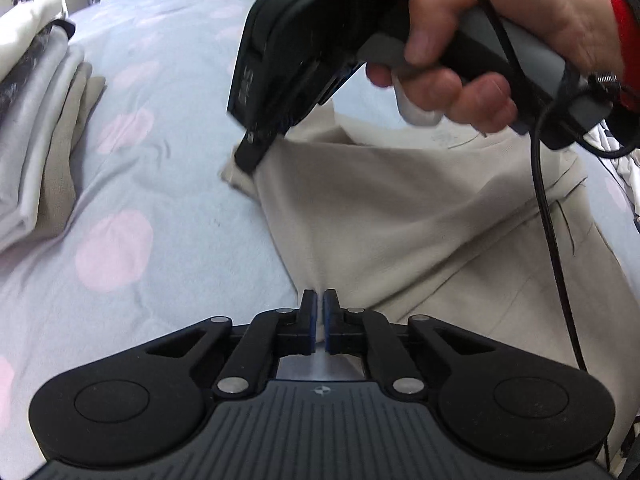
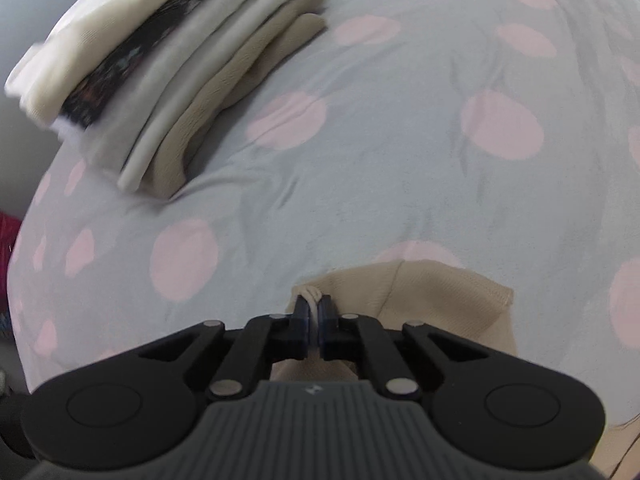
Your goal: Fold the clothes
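A beige garment [image 1: 400, 216] is spread on the near right part of a bed covered by a grey sheet with pink dots [image 1: 132, 184]. Its near edge is pinched between the pads of the left claw [image 1: 319, 300], whose jaws are drawn almost together on the cloth. Its far left corner is gripped by the right claw [image 2: 314, 312], whose jaws are likewise closed on a bunched fold of the fabric; in the left wrist view this claw is seen tilted down onto the corner.

A stack of folded clothes [image 2: 168, 64] lies at the far left of the bed, well apart from the garment, with cream, dark patterned, grey and tan layers. Bare sheet lies between the stack and the garment.

The right claw's handle is held by a hand [image 1: 492, 40], fingers wrapped round the grip, with a red and black cuff at the wrist. A black cable [image 1: 548, 208] hangs from the handle across the garment.

The garment's right side is cut off by the frame, so its kind cannot be told. The hand and upper claw body are blurred.
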`<state>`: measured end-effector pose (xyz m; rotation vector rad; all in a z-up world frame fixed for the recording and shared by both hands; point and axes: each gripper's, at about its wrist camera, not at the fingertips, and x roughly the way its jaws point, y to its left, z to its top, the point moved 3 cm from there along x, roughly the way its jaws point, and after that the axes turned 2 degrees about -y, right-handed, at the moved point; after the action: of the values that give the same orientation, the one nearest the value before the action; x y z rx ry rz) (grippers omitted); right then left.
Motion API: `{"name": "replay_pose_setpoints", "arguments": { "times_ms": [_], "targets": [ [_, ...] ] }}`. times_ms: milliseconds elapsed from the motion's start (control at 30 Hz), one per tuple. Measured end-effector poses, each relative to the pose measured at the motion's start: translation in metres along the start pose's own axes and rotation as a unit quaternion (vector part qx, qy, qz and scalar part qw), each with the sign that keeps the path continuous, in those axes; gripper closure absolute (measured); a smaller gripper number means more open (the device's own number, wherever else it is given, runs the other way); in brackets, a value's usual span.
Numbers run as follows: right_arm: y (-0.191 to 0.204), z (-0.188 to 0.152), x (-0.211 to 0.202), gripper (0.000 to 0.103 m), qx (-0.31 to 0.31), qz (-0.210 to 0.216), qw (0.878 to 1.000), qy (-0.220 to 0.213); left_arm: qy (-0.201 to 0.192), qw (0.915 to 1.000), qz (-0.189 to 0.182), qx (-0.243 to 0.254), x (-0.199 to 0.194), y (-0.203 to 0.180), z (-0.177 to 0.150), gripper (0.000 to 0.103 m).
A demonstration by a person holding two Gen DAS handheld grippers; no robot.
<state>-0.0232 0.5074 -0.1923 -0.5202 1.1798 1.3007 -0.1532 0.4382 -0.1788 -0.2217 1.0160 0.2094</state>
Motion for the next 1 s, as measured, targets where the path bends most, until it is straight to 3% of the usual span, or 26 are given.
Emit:
{"name": "replay_pose_setpoints", "arguments": {
  "times_ms": [167,267,333,367,400,533,600,733,867,1000],
  "targets": [
    [-0.004,0.001,-0.001,0.096,0.003,-0.010,1.000,-0.013,0.043,0.9990,0.009,0.009,-0.001,0.003,-0.003,0.103],
    [-0.007,0.005,-0.014,0.095,0.002,-0.029,0.999,-0.040,0.046,0.9988,0.012,0.016,-0.003,0.001,-0.005,0.103],
    [-0.010,0.010,-0.027,0.088,0.005,-0.038,0.997,-0.063,0.045,0.9988,0.014,0.015,-0.005,0.000,-0.003,0.103],
    [-0.011,0.012,-0.034,0.079,0.005,-0.041,0.997,-0.071,0.044,0.9988,0.016,0.016,-0.007,0.001,-0.002,0.103],
    [-0.011,0.012,-0.038,0.078,0.003,-0.038,0.997,-0.071,0.042,0.9988,0.019,0.016,-0.009,0.001,0.001,0.103],
    [-0.011,0.001,-0.057,0.076,-0.024,-0.049,0.996,-0.069,0.024,0.9993,0.023,0.016,-0.021,-0.002,0.010,0.085],
    [-0.019,-0.010,-0.068,0.069,-0.024,-0.052,0.996,-0.067,0.015,0.9996,0.017,0.019,-0.026,-0.005,0.014,0.077],
    [-0.047,-0.038,-0.099,0.069,-0.013,-0.073,0.995,-0.064,0.013,0.9992,0.015,0.035,-0.026,-0.015,0.019,0.061],
    [-0.089,-0.077,-0.134,0.069,0.037,-0.100,0.992,-0.072,0.021,0.9983,0.020,0.051,-0.019,-0.023,0.016,0.059],
    [-0.132,-0.118,-0.169,0.067,0.094,-0.126,0.984,-0.081,0.006,0.9984,0.027,0.050,-0.020,-0.024,0.017,0.059]
  ]
}}
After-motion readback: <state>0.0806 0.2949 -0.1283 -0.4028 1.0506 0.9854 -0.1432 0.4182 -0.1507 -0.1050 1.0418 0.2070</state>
